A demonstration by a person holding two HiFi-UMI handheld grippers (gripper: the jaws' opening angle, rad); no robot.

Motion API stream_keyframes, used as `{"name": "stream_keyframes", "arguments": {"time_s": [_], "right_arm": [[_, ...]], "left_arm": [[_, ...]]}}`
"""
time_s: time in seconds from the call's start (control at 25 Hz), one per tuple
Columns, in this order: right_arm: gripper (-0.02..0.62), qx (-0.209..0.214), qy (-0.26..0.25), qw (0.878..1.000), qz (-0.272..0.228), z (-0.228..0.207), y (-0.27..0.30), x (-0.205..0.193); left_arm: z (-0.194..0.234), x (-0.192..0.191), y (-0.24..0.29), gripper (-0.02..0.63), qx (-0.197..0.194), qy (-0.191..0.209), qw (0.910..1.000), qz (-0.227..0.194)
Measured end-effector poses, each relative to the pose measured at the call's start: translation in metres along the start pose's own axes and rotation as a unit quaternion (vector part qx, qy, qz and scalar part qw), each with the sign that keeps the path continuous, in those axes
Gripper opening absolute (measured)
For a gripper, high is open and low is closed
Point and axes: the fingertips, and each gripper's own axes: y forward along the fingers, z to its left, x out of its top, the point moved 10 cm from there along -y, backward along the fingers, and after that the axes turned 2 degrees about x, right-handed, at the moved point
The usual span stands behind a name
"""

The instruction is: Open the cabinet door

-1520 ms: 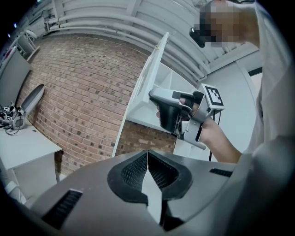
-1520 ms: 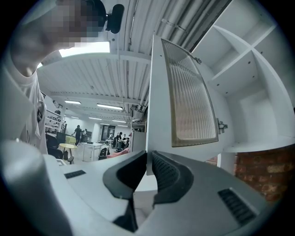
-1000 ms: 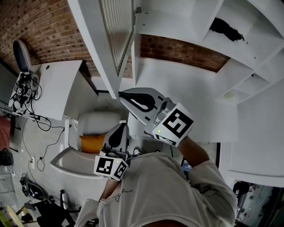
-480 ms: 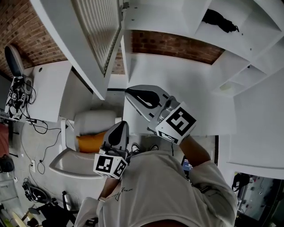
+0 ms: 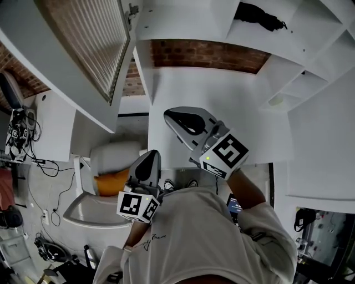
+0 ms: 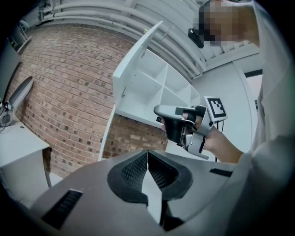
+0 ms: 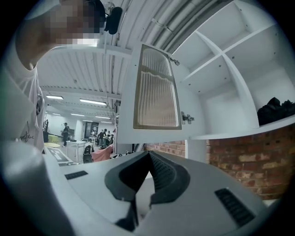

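Jaws together, empty, on left hand-held gripper (image 6: 147, 153) and right hand-held gripper (image 7: 148, 153), clear of cabinet door (image 7: 156, 92).

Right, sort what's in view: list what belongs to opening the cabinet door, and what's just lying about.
Job: cabinet door, already open; cabinet; right gripper and left gripper, jaws shut.
Lying about: black bundle on a shelf; orange cushion; desk.

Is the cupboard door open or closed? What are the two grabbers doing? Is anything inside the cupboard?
cabinet door, open, swung wide.
left gripper, shut, empty.
right gripper, shut, empty.
black thing, lying on a cabinet shelf.
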Motion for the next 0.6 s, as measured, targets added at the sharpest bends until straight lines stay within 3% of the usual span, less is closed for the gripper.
{"name": "stream_keyframes", "arguments": {"time_s": [0.6], "right_arm": [[0.025,-0.1,0.034,0.994,0.024,-0.026,-0.062,-0.03]], "left_arm": [[-0.015,0.002,0.032,0.017,-0.04,0.005,0.9991,0.013]]}}
